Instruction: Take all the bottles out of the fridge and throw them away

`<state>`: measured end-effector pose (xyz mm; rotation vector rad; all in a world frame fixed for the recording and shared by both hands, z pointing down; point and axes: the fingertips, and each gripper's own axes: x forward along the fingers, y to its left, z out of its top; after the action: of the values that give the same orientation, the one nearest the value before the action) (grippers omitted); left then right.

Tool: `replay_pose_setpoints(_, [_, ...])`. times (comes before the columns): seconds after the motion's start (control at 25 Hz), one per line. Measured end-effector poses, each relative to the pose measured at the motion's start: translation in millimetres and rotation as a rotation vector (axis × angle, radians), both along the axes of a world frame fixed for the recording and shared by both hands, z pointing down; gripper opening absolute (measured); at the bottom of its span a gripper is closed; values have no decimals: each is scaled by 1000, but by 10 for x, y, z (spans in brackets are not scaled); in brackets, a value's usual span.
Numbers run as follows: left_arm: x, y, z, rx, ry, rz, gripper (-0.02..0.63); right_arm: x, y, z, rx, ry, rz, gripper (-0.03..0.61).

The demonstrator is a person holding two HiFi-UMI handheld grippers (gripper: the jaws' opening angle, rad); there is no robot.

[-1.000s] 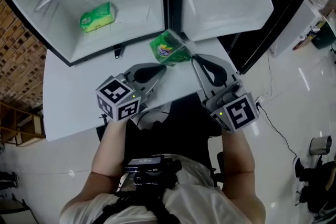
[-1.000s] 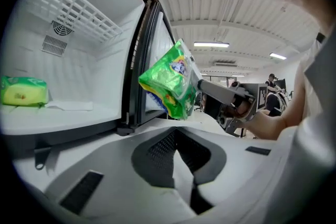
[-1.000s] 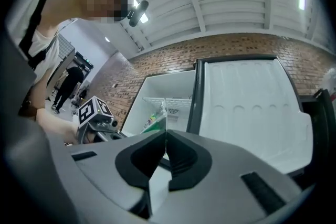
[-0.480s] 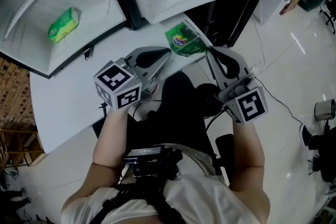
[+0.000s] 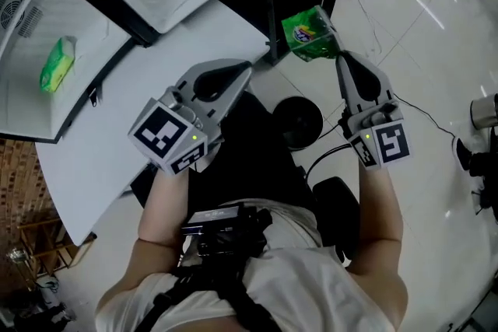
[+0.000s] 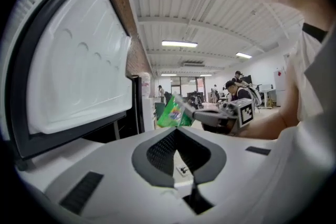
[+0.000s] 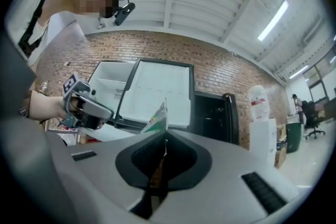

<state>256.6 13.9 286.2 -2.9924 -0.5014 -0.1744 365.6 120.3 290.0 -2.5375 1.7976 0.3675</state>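
One green packet point(image 5: 310, 33) (snacks, perhaps) pinched by right gripper point(image 5: 340, 57), left gripper point(image 5: 246, 69) empty

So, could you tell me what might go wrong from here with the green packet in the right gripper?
The right gripper pinches the green packet by a thin edge only, above the floor; it could slip and drop. A cable runs across the floor at the person's right, a possible trip or snag. A second green packet lies in the open fridge and might be forgotten.

Right tool point(image 5: 340, 58) has swung the green packet point(image 5: 310, 33) away from the fridge point(image 5: 27, 66)
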Motion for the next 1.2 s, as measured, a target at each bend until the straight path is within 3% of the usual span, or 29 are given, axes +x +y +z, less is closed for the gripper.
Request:
replay_pose_setpoints(0.08, [-15, 323, 77, -13, 36, 63, 17, 164, 123, 261, -48, -33, 47, 6])
replay_pose_setpoints(0.16, [-6, 560, 334, -28, -10, 97, 17, 223, 179, 582, -118, -47, 59, 7])
replay_pose_setpoints(0.36, [77, 756, 1064, -24, -137, 209, 17, 149, -2, 1407, -328, -75, -27, 8])
replay_pose_setpoints(0.56, [73, 892, 1474, -46, -175, 271, 17, -63, -177, 2106, -476, -88, -109, 7])
replay_pose_setpoints(0.76, [75, 999, 1708, -49, -184, 313, 17, -204, -244, 2719, -598, -110, -171, 8])
replay_pose_setpoints(1.04, [135, 1053, 1808, -114, -228, 297, 17, -259, -153, 3536, -764, -215, -212, 8])
replay_pose_setpoints(1.2, [171, 986, 1994, -110, -208, 295, 17, -321, -150, 3974, -864, -232, -240, 8])
